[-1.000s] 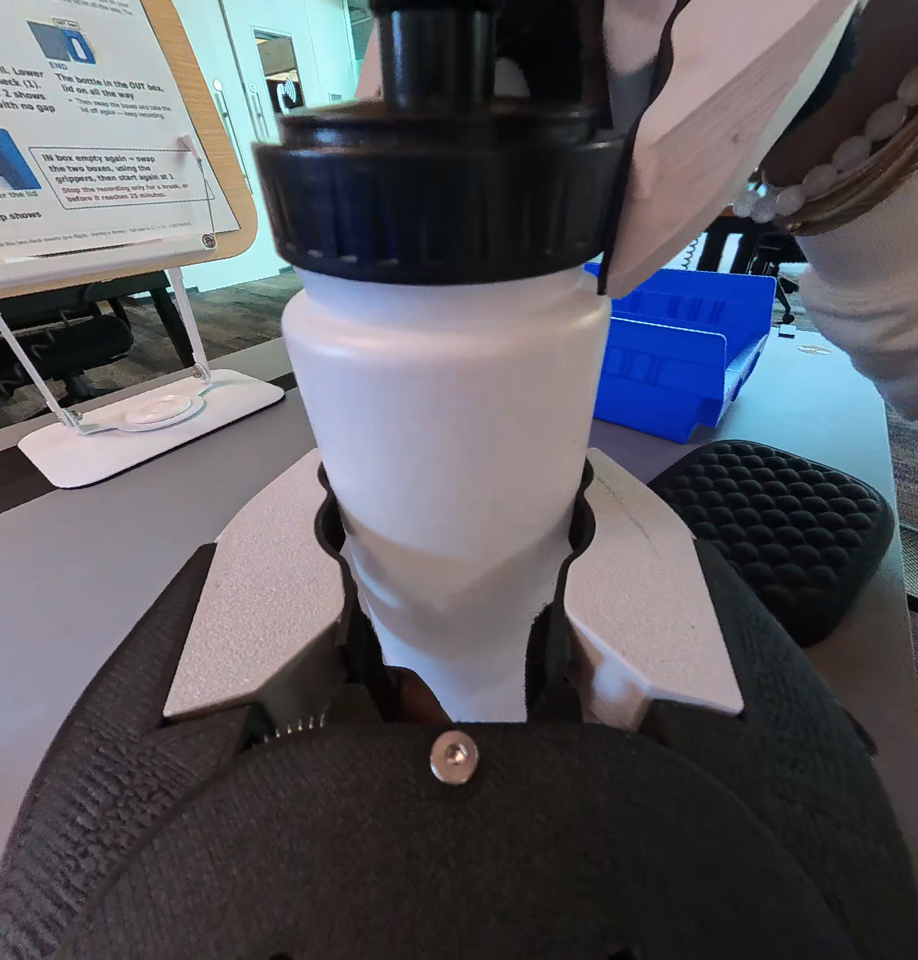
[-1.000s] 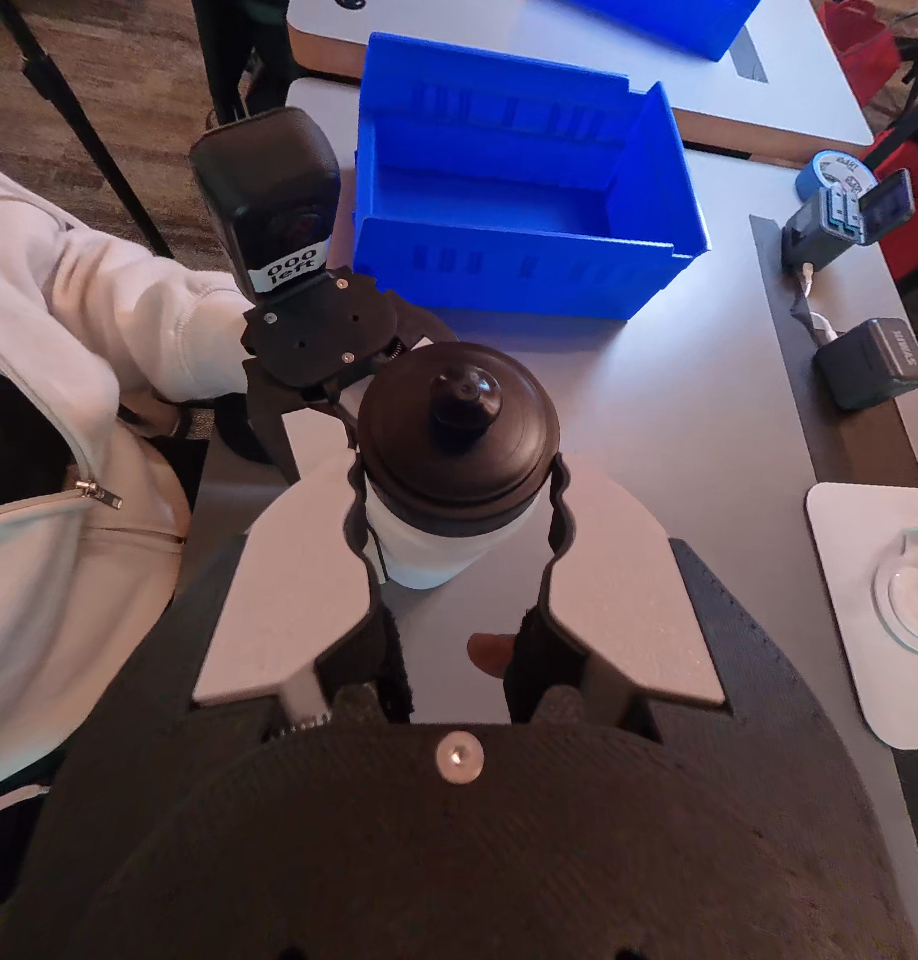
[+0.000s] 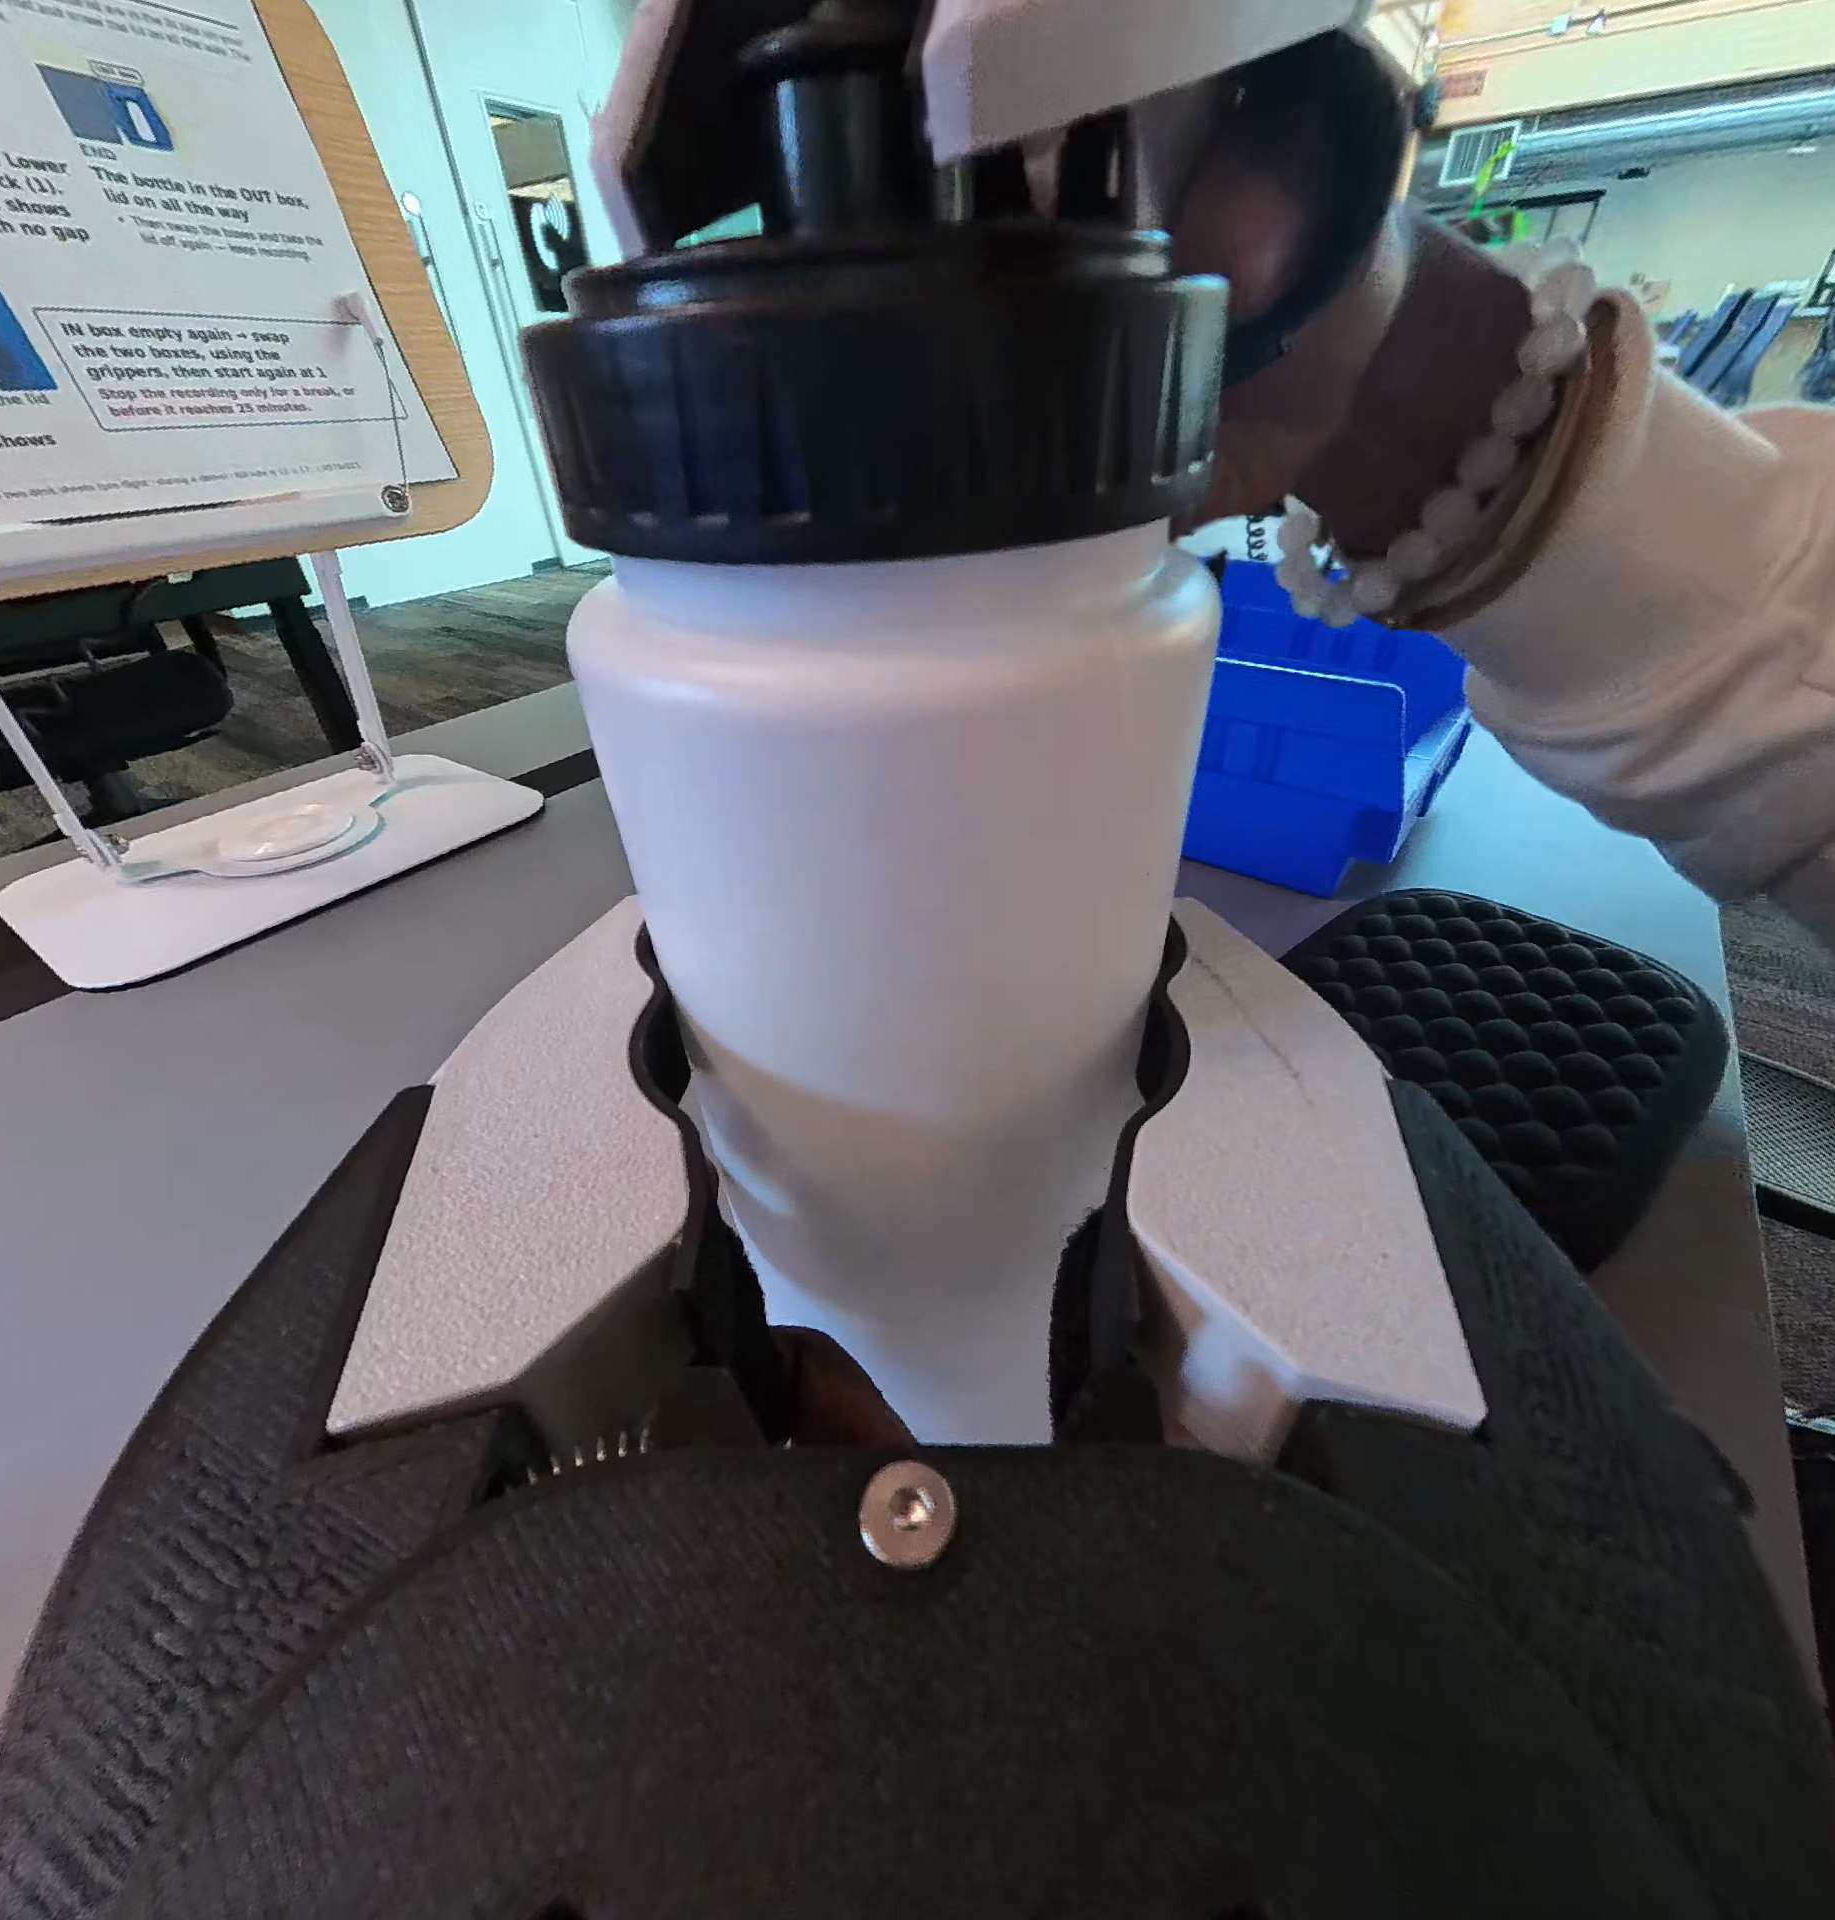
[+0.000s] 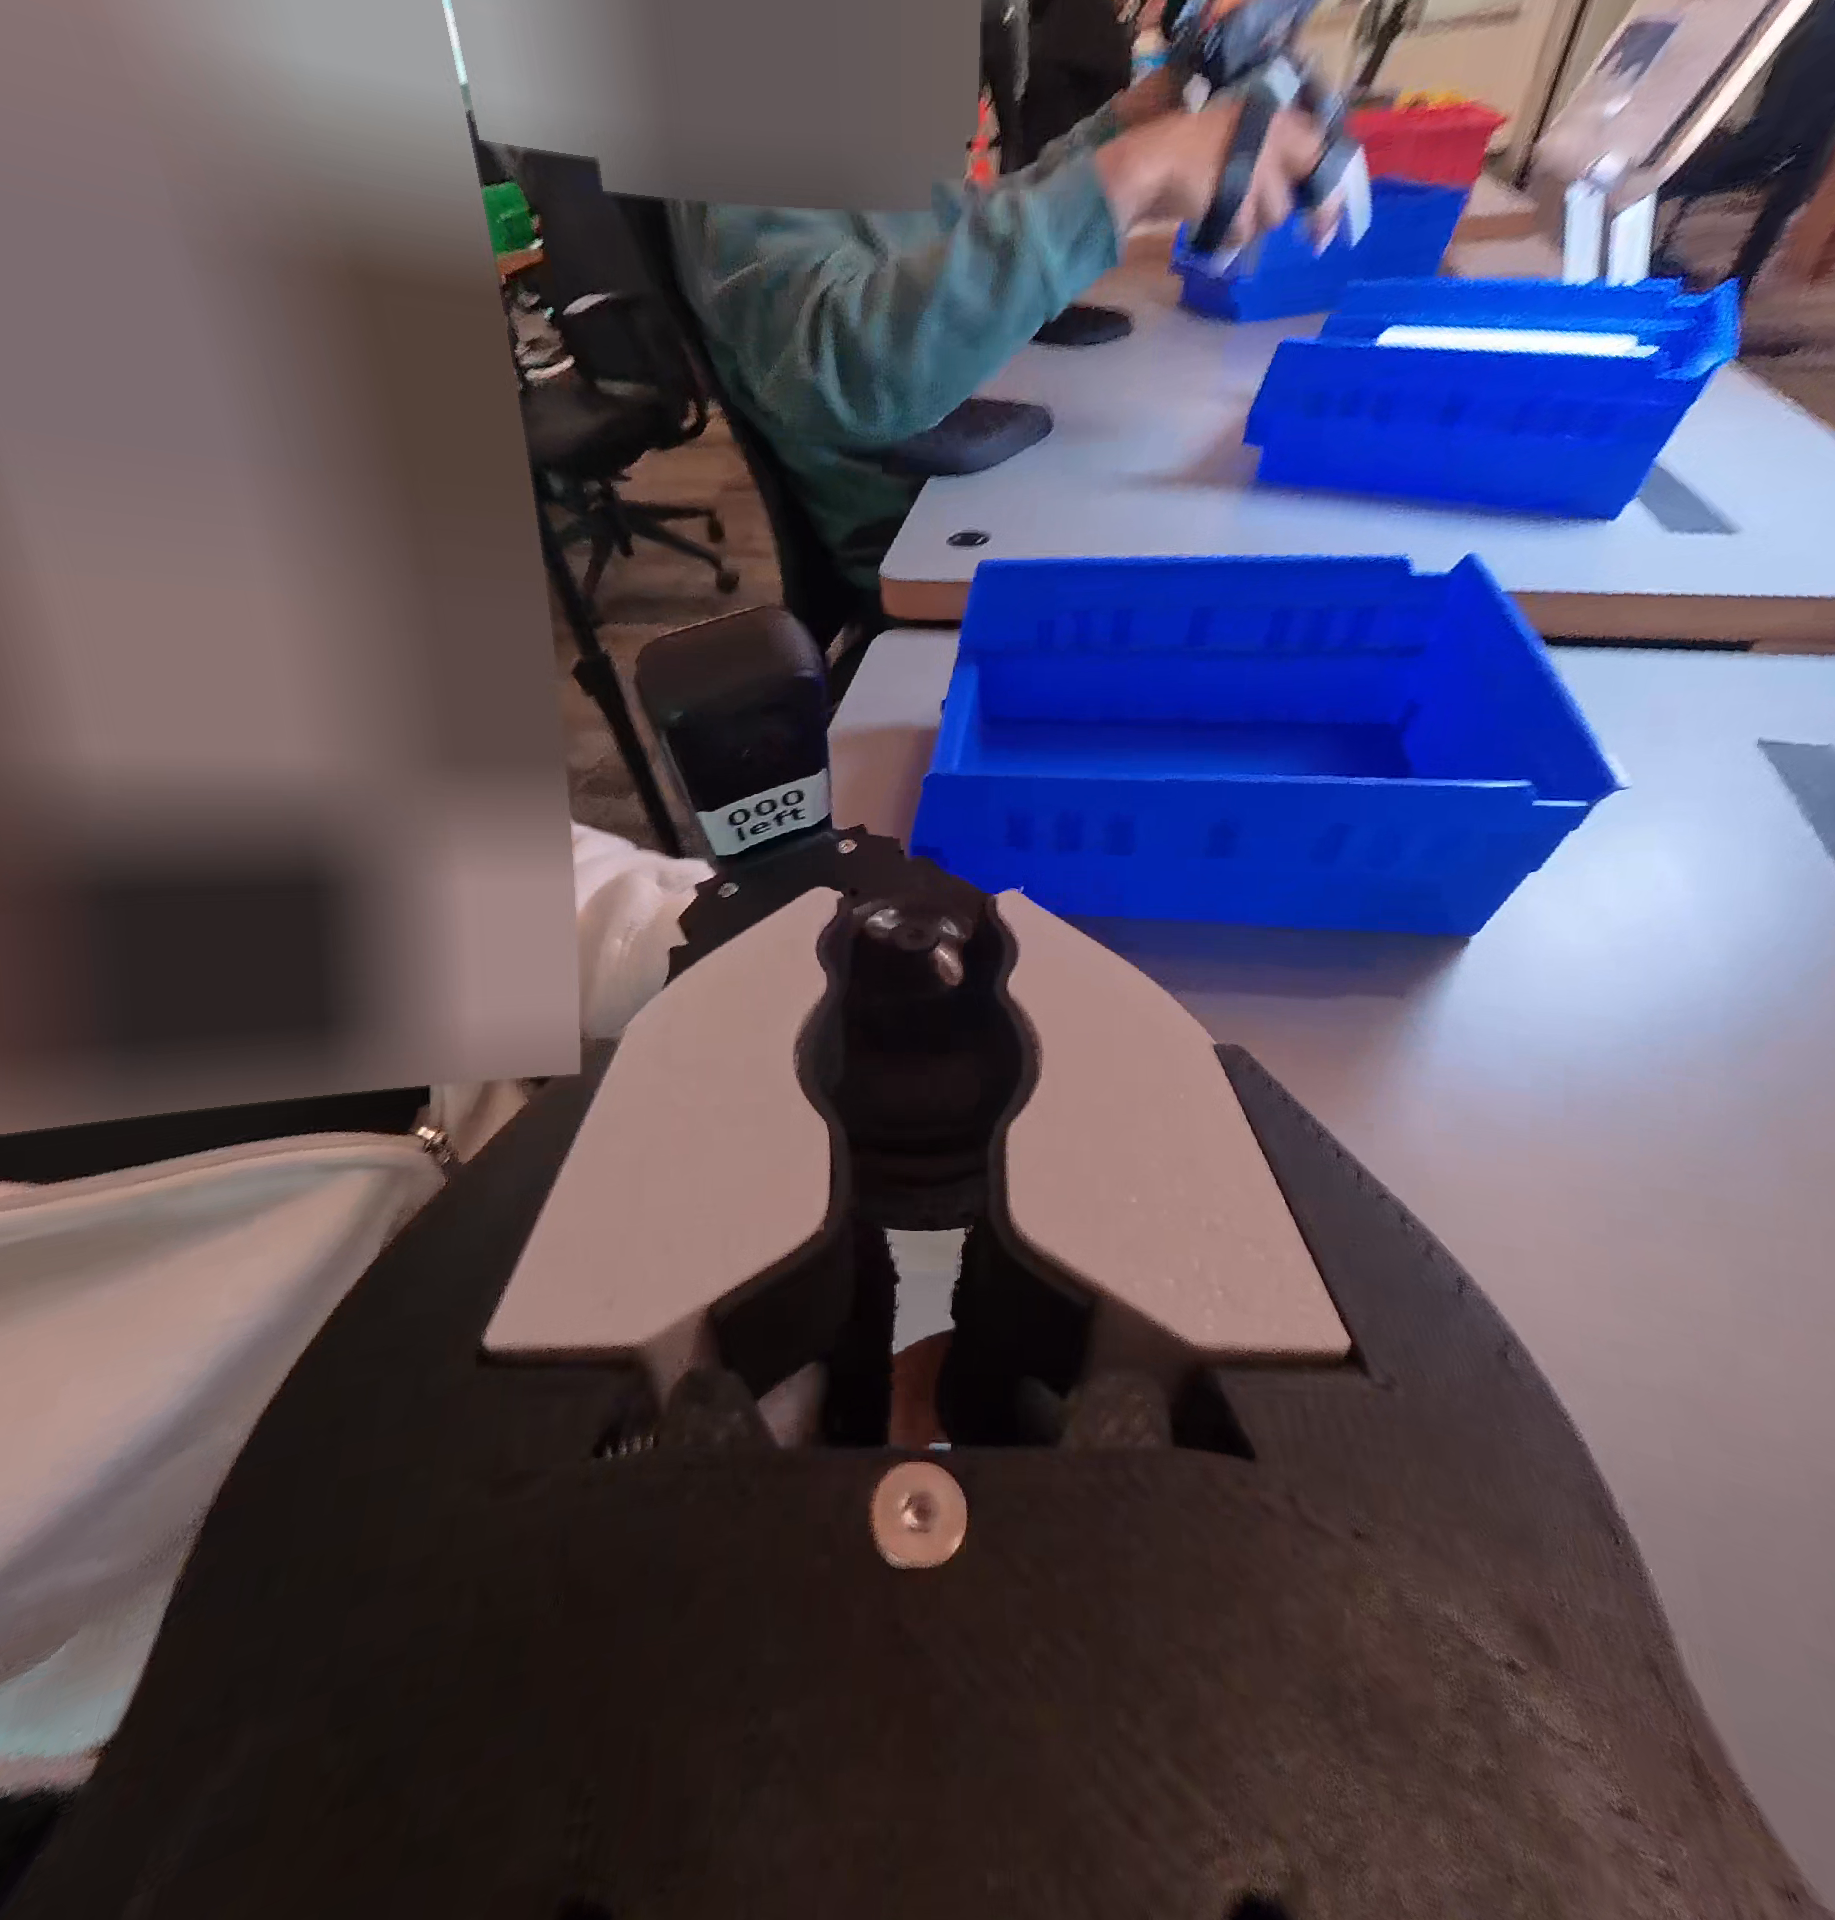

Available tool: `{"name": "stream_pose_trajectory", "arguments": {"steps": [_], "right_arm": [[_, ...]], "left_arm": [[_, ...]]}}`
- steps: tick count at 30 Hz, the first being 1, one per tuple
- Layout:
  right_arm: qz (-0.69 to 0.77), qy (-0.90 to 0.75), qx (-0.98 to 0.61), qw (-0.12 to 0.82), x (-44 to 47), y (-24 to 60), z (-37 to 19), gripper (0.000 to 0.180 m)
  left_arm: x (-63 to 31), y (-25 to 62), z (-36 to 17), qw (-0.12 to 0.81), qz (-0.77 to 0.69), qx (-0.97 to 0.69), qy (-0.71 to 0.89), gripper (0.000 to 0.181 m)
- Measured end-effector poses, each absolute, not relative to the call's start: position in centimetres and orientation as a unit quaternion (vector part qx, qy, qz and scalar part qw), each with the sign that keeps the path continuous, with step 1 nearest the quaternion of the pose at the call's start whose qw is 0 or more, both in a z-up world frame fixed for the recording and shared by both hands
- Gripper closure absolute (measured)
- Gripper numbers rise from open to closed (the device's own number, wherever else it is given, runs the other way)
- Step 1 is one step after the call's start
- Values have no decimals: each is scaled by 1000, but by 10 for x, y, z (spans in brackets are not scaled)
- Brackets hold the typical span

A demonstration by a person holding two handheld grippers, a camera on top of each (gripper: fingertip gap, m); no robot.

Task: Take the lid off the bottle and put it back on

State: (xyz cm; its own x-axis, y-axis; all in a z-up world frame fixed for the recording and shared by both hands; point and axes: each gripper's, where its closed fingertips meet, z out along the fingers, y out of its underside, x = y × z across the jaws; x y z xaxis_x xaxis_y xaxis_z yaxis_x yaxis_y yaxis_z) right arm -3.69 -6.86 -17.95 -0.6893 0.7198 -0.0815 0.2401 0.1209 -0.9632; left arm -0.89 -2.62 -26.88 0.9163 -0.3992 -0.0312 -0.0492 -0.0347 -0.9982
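Left wrist view: left hand-held gripper [image 3: 908, 997] clamped snugly round the lower body of the white bottle [image 3: 892, 831], held upright at centre above the grey desk [image 3: 217, 1143]. Black ribbed lid [image 3: 871, 405] seated on the neck at 12 o'clock, with no gap visible beneath its skirt. Right hand-held gripper [image 3: 851, 104] reaching down from the top edge, narrowed onto the lid's spout [image 3: 840, 156] rather than the ribbed rim. Blue bin [image 3: 1308, 748] at 3 o'clock, dimpled black pad [image 3: 1515, 1039] at 4 o'clock. Instruction sheet on a stand [image 3: 165, 260] at 10 o'clock, carrying printed text and small diagrams; not repeated here. No brand visible on bottle or lid.

Right wrist view: nearly closed on the black spout, gripped between the scalloped pads at centre. A sliver of white bottle visible below. Labelled black camera body [image 4: 747, 727] of the left tool at 11 o'clock; label legible, not repeated. Another blue bin [image 4: 1256, 748] at 2 o'clock, and a person in a green sleeve [image 4: 892, 301] working at a farther desk at 1 o'clock.

Judged: a lid-turning step, direction impossible to tell. Best done by keeping the bottle vertical and firmly clamped, turning about the spout's axis without tilting, and watching for slip, since a narrow spout gives poor leverage.
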Motion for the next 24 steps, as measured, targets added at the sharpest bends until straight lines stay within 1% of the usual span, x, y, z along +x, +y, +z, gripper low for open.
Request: {"name": "stream_pose_trajectory", "arguments": {"steps": [4, 8, 10, 12, 13, 16, 19, 21, 24], "right_arm": [[576, -665, -385, 280, -40, -65, -179, 155], [495, -627, -450, 400, -40, -57, -180, 155], [491, -602, -480, 409, -36, -57, -179, 153], [512, -596, -488, 381, -29, -66, -177, 132], [518, -593, -493, 369, -26, -68, -176, 126], [510, -621, -479, 353, -14, -71, -176, 118], [470, -669, -428, 385, -13, -58, -180, 86], [467, -707, -378, 372, -18, -56, -191, 63], [546, -706, -335, 302, -27, -65, -195, 67]], "left_arm": [[-11, -25, -269, 678, -115, -711, 146, 94], [-9, -24, -269, 677, -109, -712, 151, 94], [-6, -24, -269, 677, -109, -710, 160, 94], [-4, -24, -270, 676, -111, -709, 164, 94], [-3, -24, -270, 677, -112, -709, 164, 94], [-7, -25, -270, 679, -121, -707, 155, 94], [-7, -26, -269, 678, -135, -705, 159, 94], [-5, -27, -270, 678, -136, -703, 166, 94], [-4, -27, -270, 678, -140, -701, 168, 94]]}}
